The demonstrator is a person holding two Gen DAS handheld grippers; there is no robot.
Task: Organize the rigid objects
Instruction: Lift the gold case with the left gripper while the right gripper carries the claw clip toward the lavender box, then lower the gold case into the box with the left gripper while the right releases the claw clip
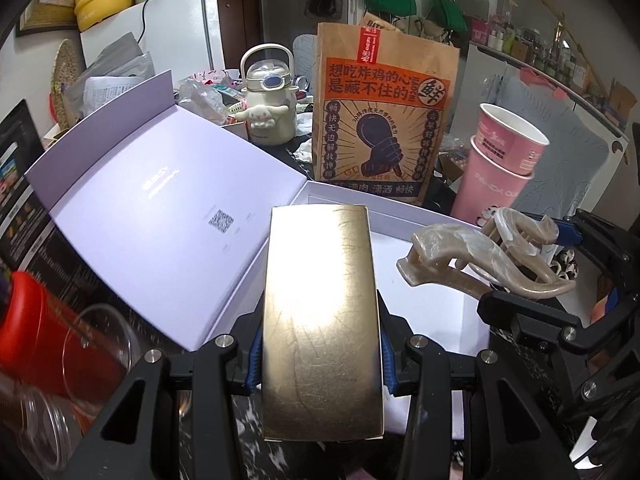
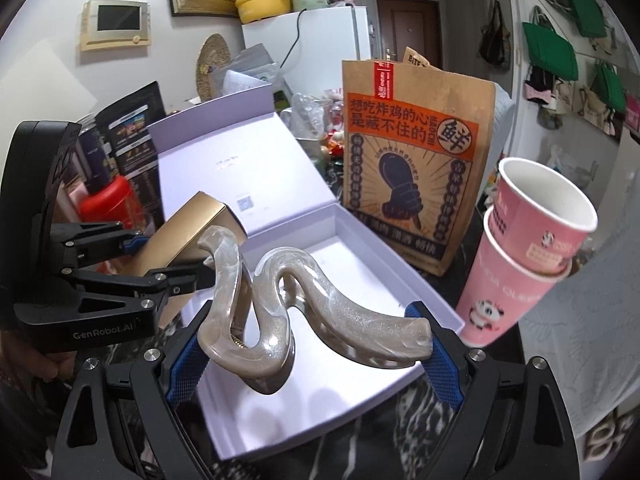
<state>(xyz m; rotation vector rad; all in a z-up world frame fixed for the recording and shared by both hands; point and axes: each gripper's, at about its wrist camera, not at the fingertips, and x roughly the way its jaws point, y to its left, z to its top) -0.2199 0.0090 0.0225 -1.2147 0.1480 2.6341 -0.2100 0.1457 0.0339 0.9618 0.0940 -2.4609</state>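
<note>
Cluttered tabletop: both grippers, left (image 1: pixel 320 364) clamping gold box (image 1: pixel 320 320), right (image 2: pixel 308 354) clamping hair claw (image 2: pixel 280 320), hover over lavender box (image 2: pixel 360 264); probably lower each flat inside.

bright indoor light, fisheye-warped edges (dark corners)

The dark marbled table (image 2: pixel 360 440) carries the open lilac box (image 2: pixel 340 240) at centre, a paper bag (image 2: pixel 416 168) behind, and 2 stacked pink cups (image 2: pixel 516 256) right.

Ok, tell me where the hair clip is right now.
The hair clip is clamped in the right claw, hanging over the open white box, with the gold box to its left in the right wrist view.
</note>
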